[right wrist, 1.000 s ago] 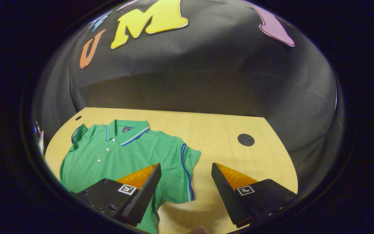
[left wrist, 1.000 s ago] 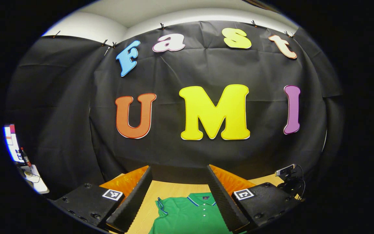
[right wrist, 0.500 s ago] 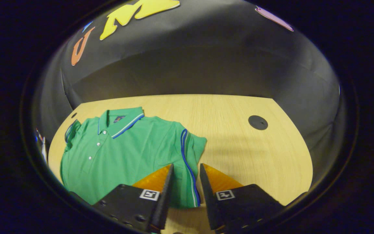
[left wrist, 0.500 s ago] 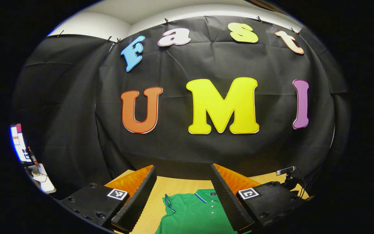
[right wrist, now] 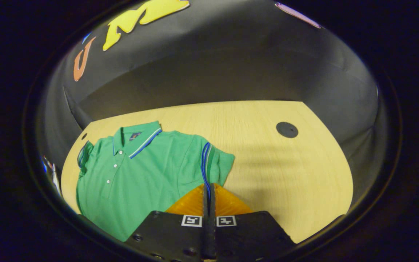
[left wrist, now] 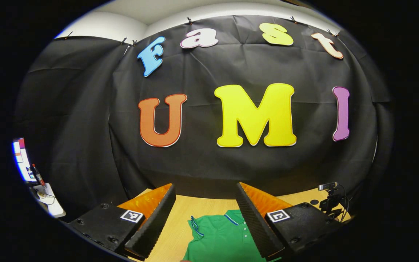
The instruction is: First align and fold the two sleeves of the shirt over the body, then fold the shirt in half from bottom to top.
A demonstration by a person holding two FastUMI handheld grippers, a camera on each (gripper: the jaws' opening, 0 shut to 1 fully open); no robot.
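In the right gripper view the right gripper (right wrist: pixel 208 189) has its jaws pressed together on the striped edge of the sleeve (right wrist: pixel 213 163) of the green shirt (right wrist: pixel 140 174). The cloth between the fingers is mostly hidden; a thin line of the blue stripe runs down into the seam where they meet. The shirt lies flat on the table (right wrist: pixel 286 174), collar toward the far wall, on the left half of the tabletop. Its lower hem is cut off by the gripper body and the picture's edge. The other sleeve (right wrist: pixel 83 154) is bunched at the far left and hard to make out. A dark round spot (right wrist: pixel 287 129) sits on the bare wood, well apart from the shirt.

In the left gripper view the left gripper (left wrist: pixel 205 193) hangs above the table with jaws wide apart, holding nothing. Between its fingers the collar and one shoulder show; the rest is cut off below. A small camera (left wrist: pixel 328 187) stands at the table's right edge.
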